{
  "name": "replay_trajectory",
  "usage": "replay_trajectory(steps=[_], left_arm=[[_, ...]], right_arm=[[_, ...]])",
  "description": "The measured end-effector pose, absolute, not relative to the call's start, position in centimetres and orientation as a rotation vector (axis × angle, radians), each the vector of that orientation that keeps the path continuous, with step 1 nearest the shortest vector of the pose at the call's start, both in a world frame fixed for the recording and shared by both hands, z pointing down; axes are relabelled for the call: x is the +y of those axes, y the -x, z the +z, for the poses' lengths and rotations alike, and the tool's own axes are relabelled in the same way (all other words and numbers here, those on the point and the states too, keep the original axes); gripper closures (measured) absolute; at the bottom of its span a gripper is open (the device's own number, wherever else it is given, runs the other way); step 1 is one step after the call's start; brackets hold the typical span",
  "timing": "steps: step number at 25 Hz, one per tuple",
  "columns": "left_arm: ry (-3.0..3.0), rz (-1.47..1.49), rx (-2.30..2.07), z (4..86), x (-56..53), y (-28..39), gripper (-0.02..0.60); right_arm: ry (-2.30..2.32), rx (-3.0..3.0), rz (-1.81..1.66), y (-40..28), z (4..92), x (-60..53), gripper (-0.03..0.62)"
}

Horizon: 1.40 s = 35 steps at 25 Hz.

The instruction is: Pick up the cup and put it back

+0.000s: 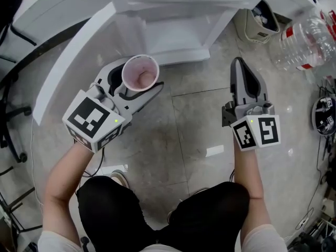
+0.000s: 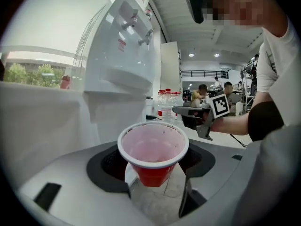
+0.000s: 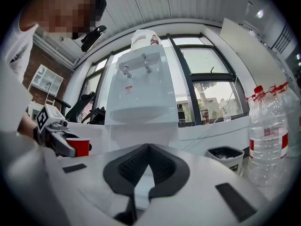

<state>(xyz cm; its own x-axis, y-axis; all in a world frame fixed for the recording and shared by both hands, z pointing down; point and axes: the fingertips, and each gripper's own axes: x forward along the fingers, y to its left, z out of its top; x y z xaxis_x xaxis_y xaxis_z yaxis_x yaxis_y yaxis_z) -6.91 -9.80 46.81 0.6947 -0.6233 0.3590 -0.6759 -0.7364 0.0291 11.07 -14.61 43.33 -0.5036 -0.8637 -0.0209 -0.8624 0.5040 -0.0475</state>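
Left gripper [image 1: 139, 82]: your jaws stand partly apart and clamp the red cup [image 2: 153, 150] by its wall, below the white rim. The cup is upright, mouth up, held off the tiled floor [image 1: 199, 119] just in front of the white water dispenser [image 3: 140, 86]. Right gripper [image 1: 242, 70]: well apart from the cup, your jaws are together, with nothing between them.

Head view's right edge cuts off the water bottle [image 1: 305, 41]; its top edge crops the dispenser [image 1: 173, 35].
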Motion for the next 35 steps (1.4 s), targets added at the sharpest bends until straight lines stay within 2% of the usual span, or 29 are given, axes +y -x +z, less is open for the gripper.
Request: replay_trajectory(steps=[3, 6, 12, 16, 35], left_arm=[[-2.719, 0.524, -1.004, 47.1, -7.6, 7.8, 0.258], [-2.680, 0.421, -0.977, 46.6, -5.9, 9.0, 0.258], [-2.711, 0.419, -1.150, 43.7, -6.2, 11.6, 0.258], [-2.705, 0.397, -1.266, 43.9, -6.5, 11.6, 0.258], [-2.690, 0.338, -1.204, 45.2, -6.3, 10.7, 0.258]], right_arm=[[1.559, 2.685, -0.048, -11.7, 43.3, -14.4, 0.574], [1.573, 2.677, -0.046, -12.3, 43.2, -14.3, 0.574], [1.587, 2.661, -0.059, -12.5, 43.2, -14.5, 0.574], [1.580, 2.666, -0.033, -12.1, 42.8, -14.6, 0.574], [1.558, 2.716, -0.018, -9.7, 42.7, -14.1, 0.574]])
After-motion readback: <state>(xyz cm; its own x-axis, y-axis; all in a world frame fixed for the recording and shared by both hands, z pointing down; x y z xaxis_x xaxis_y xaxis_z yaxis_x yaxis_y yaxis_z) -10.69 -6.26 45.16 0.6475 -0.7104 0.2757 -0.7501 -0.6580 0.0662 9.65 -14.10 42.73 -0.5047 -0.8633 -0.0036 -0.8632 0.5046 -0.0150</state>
